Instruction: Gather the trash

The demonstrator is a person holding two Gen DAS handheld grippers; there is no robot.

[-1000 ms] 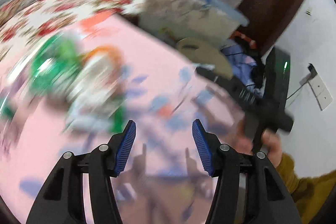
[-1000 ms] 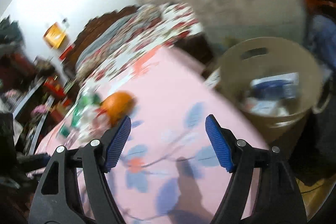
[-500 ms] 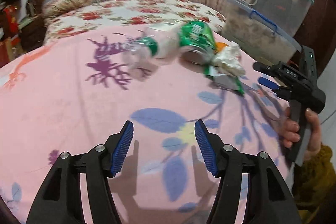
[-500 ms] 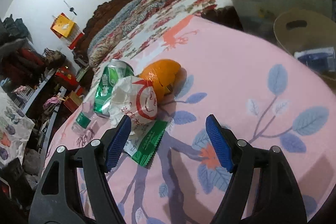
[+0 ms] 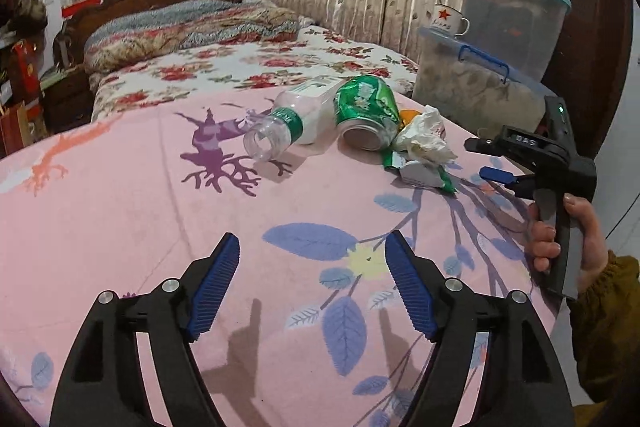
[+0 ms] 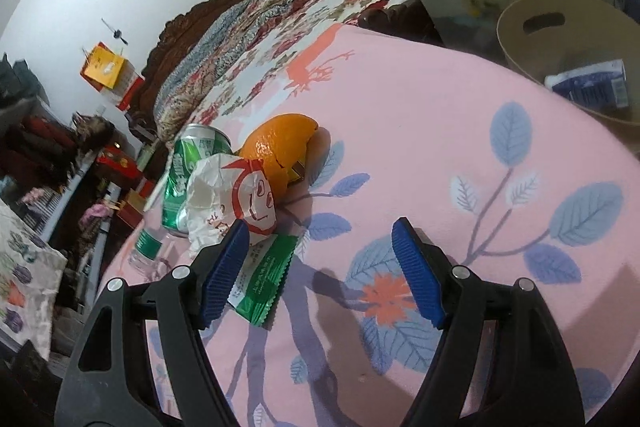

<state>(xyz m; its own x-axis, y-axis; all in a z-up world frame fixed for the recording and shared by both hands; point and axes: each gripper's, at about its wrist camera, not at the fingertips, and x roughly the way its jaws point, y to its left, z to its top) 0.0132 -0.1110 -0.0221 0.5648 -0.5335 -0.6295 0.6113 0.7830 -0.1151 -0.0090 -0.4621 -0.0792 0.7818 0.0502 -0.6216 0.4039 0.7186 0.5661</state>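
Observation:
A pile of trash lies on the pink leaf-print cloth (image 5: 120, 219): a clear plastic bottle (image 5: 292, 127) on its side, a crushed green can (image 5: 366, 115), crumpled white paper (image 5: 426, 137), a green wrapper (image 5: 424, 177) and orange peel (image 6: 282, 151). My left gripper (image 5: 312, 277) hovers well short of the pile, its jaws opening with nothing between them. My right gripper (image 6: 320, 267) stands open over the cloth, its left finger just in front of the paper (image 6: 232, 199) and wrapper (image 6: 264, 279). It also shows in a hand at the right of the left wrist view (image 5: 496, 161).
A tan bin (image 6: 568, 39) with a blue carton (image 6: 588, 89) inside stands past the table's far right edge. Stacked plastic storage boxes (image 5: 504, 27) with a white mug (image 5: 446, 21) rise behind the pile. A bed with floral bedding (image 5: 224, 59) lies beyond.
The left gripper swung left, away from the bin, and now faces the trash pile, with its jaws wider. The right gripper turned from the bin to the pile, then held still.

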